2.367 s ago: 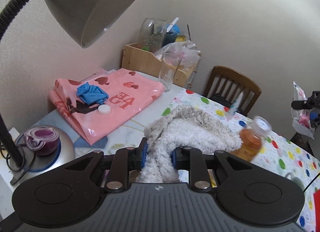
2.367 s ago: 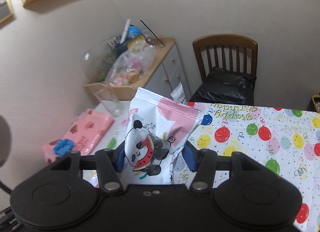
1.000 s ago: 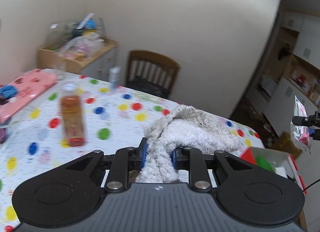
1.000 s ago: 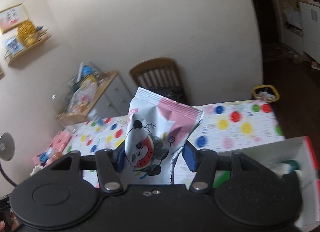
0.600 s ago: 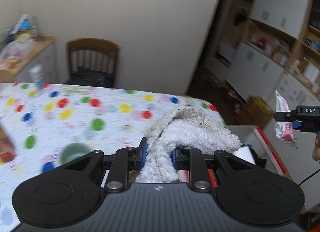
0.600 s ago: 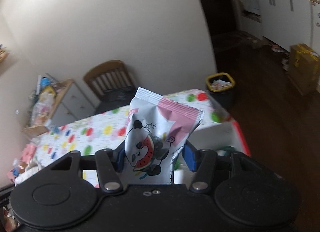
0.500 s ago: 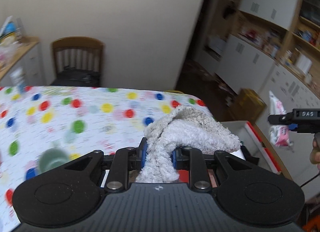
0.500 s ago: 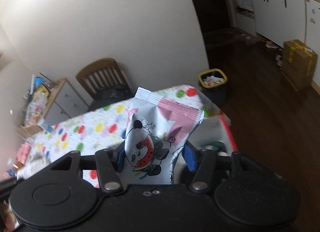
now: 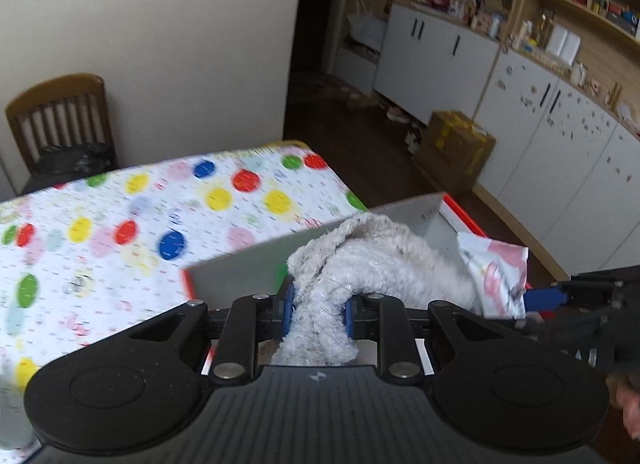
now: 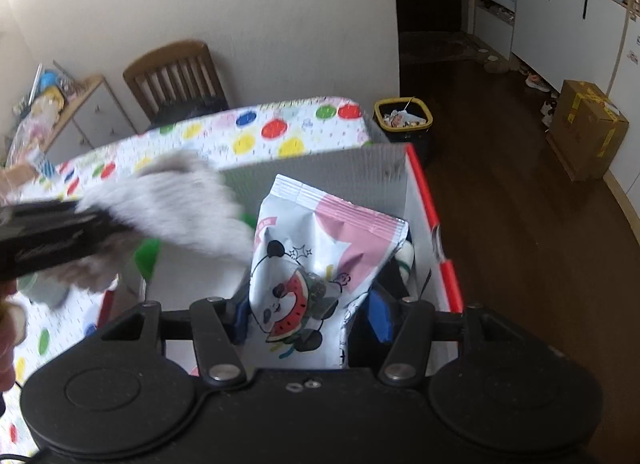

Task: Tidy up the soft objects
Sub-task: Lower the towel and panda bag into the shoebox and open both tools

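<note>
The fluffy grey-white towel (image 9: 372, 264) is pinched between the blue-padded fingers of the left gripper (image 9: 318, 310), which are closed narrowly on a bunched fold, and it hangs over the open top of the white corrugated box with red edging (image 10: 414, 184). The box stands at the end of the table covered in a polka-dot cloth (image 9: 160, 216), near its far right corner. Beside the towel, the right gripper (image 10: 310, 316) holds a crinkly white-and-pink snack bag printed with a panda and a watermelon slice (image 10: 320, 260), its fingers set fairly wide around the bag's lower part, also above the box interior.

The step in hand looks like dropping both soft items into the box. To do it well, each gripper should come down until its load sits below the rim before the fingers part, so nothing catches on the box wall or slides out onto the cloth. The towel and bag are nearly touching, so releasing one at a time would avoid a snag. Something green (image 10: 146, 256) already lies inside, at the left; the towel should settle loosely over it rather than be pushed down.
</note>
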`<state>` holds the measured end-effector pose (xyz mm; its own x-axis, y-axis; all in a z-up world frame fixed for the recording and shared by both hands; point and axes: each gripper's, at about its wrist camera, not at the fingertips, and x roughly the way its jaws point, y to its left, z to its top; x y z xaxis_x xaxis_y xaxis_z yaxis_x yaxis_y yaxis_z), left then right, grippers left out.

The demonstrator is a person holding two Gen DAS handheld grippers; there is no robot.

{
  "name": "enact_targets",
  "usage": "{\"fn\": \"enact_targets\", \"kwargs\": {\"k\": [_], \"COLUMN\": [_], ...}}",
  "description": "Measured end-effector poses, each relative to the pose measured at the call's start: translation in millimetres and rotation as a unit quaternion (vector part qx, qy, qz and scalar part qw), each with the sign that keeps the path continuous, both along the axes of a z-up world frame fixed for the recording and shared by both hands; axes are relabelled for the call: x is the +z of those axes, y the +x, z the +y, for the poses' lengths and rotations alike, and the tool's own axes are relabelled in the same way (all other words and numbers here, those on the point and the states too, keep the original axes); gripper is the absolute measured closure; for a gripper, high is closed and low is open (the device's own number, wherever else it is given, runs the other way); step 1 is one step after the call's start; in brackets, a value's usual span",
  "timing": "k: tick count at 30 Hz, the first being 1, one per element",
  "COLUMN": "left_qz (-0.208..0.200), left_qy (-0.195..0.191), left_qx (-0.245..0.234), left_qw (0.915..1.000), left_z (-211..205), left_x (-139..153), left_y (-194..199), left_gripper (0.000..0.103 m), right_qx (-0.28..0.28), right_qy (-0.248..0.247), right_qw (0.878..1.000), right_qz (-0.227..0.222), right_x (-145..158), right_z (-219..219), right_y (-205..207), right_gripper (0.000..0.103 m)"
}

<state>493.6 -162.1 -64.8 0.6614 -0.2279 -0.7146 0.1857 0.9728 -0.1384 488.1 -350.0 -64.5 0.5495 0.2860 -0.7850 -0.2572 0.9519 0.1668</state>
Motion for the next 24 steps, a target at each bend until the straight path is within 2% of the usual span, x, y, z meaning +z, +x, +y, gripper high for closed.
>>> {"fn": "enact_targets", "kwargs": {"k": [10, 20, 24], "left_qz": [0.045, 0.060, 0.056], "left_qy": [0.015, 0.045, 0.044], "left_qx": [-0.018, -0.033, -0.033], "left_qw": [0.9987, 0.9966, 0.9969], "left_z": [-26.7, -36.6, -36.3], "left_x": [-34.5, -47.1, -45.4], "left_y": [19.8, 33.0, 30.5], "left_gripper": [0.081, 0.081, 0.081], "right_qx": [-0.014, -0.018, -0.014], "right_qy": [-0.020, -0.047, -0.048], "right_qw": [1.000, 0.999, 0.999], "right_qz": [0.009, 0.015, 0.018], "right_x": [-24.6, -43.8, -43.7], "right_z": [-10.0, 2.5, 1.9], "right_y": [3.8, 22.0, 21.6], "right_gripper": [0.048, 0.048, 0.045]}}
